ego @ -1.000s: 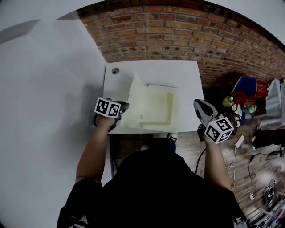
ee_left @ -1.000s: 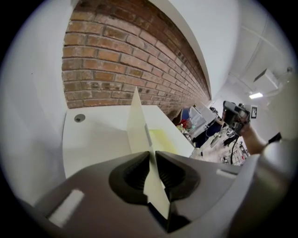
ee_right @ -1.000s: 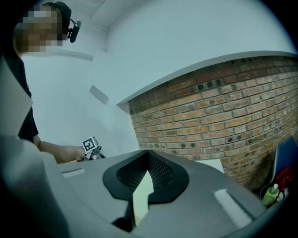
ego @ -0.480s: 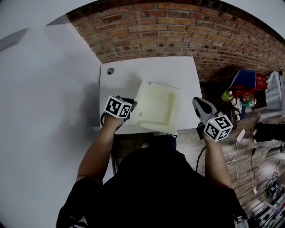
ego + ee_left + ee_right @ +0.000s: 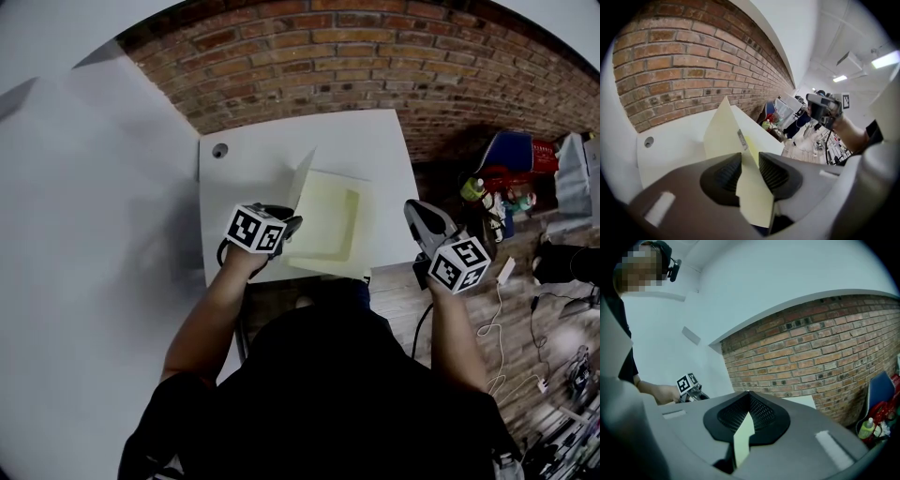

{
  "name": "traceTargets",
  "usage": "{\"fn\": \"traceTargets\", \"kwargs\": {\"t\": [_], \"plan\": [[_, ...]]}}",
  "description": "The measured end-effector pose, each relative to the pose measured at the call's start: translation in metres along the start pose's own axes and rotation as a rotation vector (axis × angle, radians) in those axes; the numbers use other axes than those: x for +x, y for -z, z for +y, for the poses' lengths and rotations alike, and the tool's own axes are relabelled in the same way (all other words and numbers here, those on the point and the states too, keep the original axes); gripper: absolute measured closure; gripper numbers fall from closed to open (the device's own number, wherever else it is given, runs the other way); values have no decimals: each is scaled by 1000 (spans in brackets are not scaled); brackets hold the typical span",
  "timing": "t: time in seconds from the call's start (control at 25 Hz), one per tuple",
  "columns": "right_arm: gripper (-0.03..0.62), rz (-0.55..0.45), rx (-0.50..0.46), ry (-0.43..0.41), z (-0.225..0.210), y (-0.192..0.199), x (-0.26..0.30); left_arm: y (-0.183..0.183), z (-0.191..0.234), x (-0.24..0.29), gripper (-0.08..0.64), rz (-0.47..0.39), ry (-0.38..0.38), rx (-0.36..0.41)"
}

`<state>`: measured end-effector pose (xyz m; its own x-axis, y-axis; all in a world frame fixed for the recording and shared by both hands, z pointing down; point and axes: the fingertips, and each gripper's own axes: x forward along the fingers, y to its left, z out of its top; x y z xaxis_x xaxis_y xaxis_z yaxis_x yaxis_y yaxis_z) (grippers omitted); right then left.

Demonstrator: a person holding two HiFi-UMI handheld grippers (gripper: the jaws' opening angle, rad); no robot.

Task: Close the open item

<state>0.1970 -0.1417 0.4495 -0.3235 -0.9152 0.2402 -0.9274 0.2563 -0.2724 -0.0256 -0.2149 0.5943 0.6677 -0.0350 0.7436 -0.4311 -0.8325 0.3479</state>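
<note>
Left gripper point(image 5: 750, 171), jaws just eased apart around the folder's point(image 5: 328, 223) raised cover point(image 5: 723, 133) at the table's point(image 5: 370, 141) near edge, seen only in its own view; right gripper point(image 5: 417, 212) pressed together off the table's right edge.

Folder cover point(image 5: 305, 183): near corner hidden behind left gripper point(image 5: 287, 227). Floor clutter point(image 5: 511, 192) beyond bench's point(image 5: 253, 159) right edge: too small to identify.
</note>
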Motion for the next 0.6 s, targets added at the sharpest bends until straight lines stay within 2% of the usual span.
{"fn": "traceTargets", "kwargs": {"t": [0.6], "plan": [[589, 4, 19, 39, -17, 6, -20, -4, -41, 37, 440, 6, 158, -27]]}}
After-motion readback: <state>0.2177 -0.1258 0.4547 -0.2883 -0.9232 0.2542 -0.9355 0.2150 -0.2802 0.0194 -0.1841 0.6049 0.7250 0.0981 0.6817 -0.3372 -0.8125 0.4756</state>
